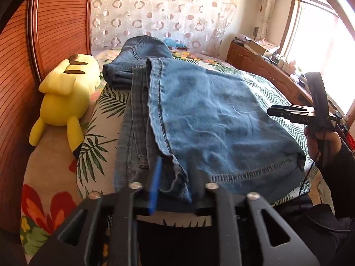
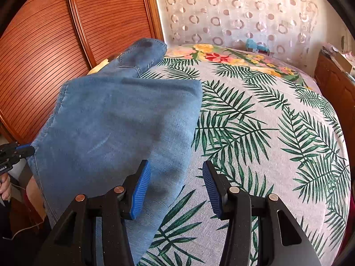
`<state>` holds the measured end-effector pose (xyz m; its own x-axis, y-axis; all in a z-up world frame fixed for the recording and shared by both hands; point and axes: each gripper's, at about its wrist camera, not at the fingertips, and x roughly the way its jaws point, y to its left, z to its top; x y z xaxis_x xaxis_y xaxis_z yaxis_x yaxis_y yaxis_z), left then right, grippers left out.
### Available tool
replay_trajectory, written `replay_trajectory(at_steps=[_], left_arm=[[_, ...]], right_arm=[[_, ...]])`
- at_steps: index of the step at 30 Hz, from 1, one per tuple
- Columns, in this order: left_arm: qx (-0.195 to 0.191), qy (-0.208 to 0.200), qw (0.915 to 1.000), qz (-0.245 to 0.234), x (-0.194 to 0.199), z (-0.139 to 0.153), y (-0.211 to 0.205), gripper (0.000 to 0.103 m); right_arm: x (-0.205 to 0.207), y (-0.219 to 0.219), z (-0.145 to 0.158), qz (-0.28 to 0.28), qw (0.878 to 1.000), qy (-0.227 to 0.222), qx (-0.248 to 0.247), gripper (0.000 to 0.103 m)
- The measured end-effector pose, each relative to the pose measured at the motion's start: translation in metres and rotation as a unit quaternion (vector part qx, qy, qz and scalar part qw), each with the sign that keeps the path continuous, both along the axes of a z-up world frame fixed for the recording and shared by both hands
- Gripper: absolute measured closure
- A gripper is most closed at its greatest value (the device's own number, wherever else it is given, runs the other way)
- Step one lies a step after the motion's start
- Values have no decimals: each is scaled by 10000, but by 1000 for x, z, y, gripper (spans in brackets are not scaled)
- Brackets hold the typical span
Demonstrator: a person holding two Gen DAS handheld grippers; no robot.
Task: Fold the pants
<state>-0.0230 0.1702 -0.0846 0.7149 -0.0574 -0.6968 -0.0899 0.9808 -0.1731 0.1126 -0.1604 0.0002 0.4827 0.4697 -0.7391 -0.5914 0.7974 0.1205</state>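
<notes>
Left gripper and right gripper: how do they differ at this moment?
The left gripper has a bunched corner of the jeans between its jaws; the right gripper has empty jaws. The left gripper is at the jeans' stitched edge; the right gripper is above their plain edge and the bedsheet. Both have blue pads.

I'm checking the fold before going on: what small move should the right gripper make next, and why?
Probably lower the right gripper slightly toward the denim and close on the near edge of the jeans. Its fingers stand open and empty, one over denim, one over the bedspread, while the left gripper straddles the other corner, so both could lift together.
</notes>
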Motion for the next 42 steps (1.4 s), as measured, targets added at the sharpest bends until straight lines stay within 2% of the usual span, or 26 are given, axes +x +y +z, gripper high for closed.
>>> replay_trajectory(at_steps=[1, 3, 4, 5, 6, 8, 12, 18, 23, 37, 39, 40, 42], left_arm=[[-3, -27, 10000, 47, 1, 1, 2, 58], [-12, -96, 9999, 66, 3, 3, 4, 55], [11, -91, 9999, 76, 6, 4, 4, 46], [54, -108, 9999, 98, 9, 4, 4, 27], [60, -155, 9998, 95, 10, 4, 3, 22], [25, -239, 9997, 52, 17, 5, 1, 22], [101, -330, 9994, 38, 30, 6, -3, 22], [228, -305, 9993, -34, 50, 3, -10, 22], [284, -317, 9990, -106, 56, 6, -16, 22], [307, -359, 9987, -173, 63, 7, -21, 22], [295, -346, 9988, -173, 63, 5, -22, 22], [295, -340, 9988, -172, 64, 5, -22, 22], [288, -330, 9989, -166, 65, 4, -24, 22]], right_arm=[[1, 0, 0, 2, 10000, -3, -16, 53], [5, 2, 1, -9, 10000, 3, -18, 53], [8, 3, 2, -11, 10000, 7, 3, 53], [10, 5, 3, -4, 10000, 13, 29, 53], [12, 7, 3, 13, 10000, 13, 60, 52], [20, 12, 3, 50, 10000, -23, 70, 48], [38, 23, -5, 73, 10000, -7, 28, 47], [65, 39, -19, 134, 9999, 63, -86, 47], [84, 47, -27, 129, 9998, 159, -68, 40], [104, 65, -44, 226, 9995, 142, 154, 37], [103, 66, -45, 332, 9986, 248, 327, 54], [104, 65, -45, 316, 9984, 303, 356, 57], [106, 65, -44, 323, 9978, 395, 420, 81]])
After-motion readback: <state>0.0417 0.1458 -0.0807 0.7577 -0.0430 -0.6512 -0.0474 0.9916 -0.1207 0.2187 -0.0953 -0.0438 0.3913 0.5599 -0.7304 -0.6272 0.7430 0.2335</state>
